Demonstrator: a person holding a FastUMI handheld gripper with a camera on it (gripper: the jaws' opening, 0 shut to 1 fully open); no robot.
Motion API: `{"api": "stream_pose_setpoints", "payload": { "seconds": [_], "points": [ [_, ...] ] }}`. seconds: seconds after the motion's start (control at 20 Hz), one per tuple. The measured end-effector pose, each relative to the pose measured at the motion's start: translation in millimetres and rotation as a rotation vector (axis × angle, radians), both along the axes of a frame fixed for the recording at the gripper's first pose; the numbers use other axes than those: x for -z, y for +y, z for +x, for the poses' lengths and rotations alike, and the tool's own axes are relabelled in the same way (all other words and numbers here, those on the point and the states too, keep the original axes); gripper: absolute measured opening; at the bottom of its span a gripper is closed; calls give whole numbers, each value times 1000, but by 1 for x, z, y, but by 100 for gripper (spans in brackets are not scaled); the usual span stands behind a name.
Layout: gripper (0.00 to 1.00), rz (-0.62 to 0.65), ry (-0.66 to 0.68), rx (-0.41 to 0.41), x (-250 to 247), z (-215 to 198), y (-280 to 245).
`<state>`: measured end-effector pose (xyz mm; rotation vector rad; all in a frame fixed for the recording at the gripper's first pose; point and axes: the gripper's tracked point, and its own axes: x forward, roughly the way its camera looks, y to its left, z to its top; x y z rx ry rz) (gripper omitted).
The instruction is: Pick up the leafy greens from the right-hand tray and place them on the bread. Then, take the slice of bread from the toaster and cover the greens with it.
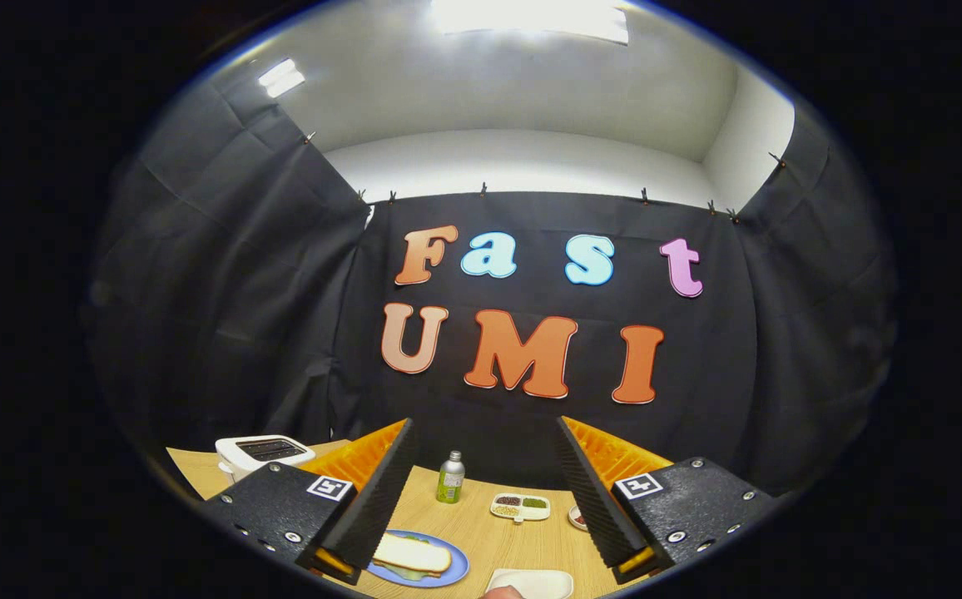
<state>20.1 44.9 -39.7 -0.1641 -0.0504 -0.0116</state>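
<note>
Between our fingers point(485, 482), which stand spread wide and grasp nothing, we see the wooden counter point(489, 541). Beside the left finger lies a blue plate point(448, 572) carrying a slice of bread point(412, 553), with a bit of green at its edge. A white toaster point(263, 453) stands beyond the left finger. Farther ahead we see a green bottle point(450, 477), a small divided dish point(521, 506), and nearer, a white tray point(535, 581).

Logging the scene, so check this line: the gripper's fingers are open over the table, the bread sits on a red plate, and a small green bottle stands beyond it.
One slip: the plate under the bread is blue, not red, as the gripper view shows. The rest holds: the gripper is open over the table, and the green bottle stands beyond the plate.
</note>
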Motion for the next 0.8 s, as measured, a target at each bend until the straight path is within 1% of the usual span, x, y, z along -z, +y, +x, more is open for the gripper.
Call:
{"api": "stream_pose_setpoints", "payload": {
  "seconds": [0.8],
  "points": [
    [99,67,3,-9,2,0,-4]
  ]
}}
